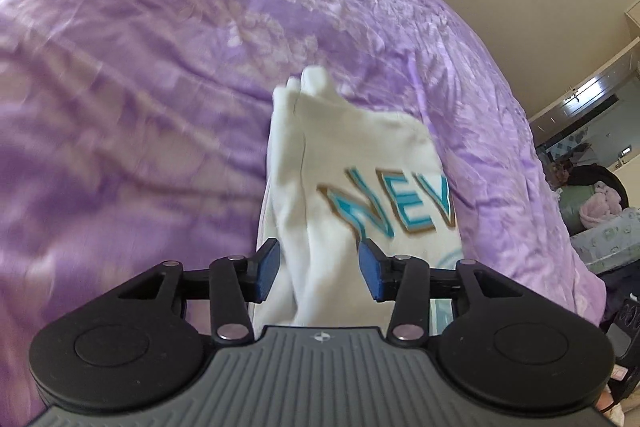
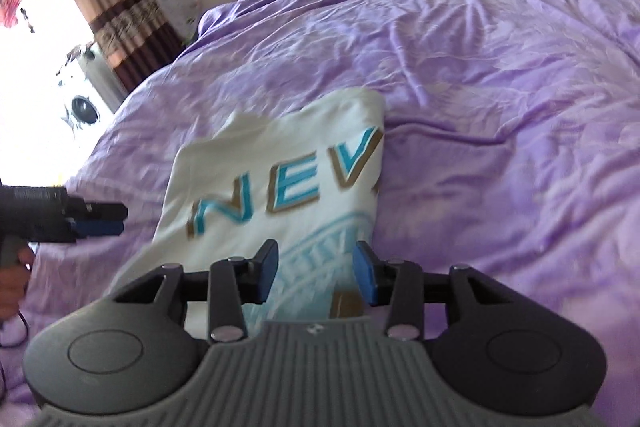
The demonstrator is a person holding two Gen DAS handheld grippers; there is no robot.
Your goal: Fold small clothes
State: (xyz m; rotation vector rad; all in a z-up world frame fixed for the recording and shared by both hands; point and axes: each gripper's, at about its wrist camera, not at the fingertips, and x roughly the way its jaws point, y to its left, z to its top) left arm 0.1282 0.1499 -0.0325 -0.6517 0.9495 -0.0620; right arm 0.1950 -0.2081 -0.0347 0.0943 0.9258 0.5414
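Right wrist view: the right gripper (image 2: 314, 273) gapes empty above the folded white shirt (image 2: 280, 163) at frame centre; the left gripper (image 1: 319, 269) gapes empty too.

A white shirt (image 2: 276, 179) with teal "NEV" lettering lies folded lengthwise, slightly rumpled, on the purple bedspread (image 2: 500, 87).

Folded white T-shirt (image 2: 276, 179) with teal lettering lies on purple bedspread (image 2: 500, 75). Right claw (image 2: 315, 273) open above its near edge, pads clear of the cloth. Left claw (image 2: 100, 221) enters at left, beside the shirt
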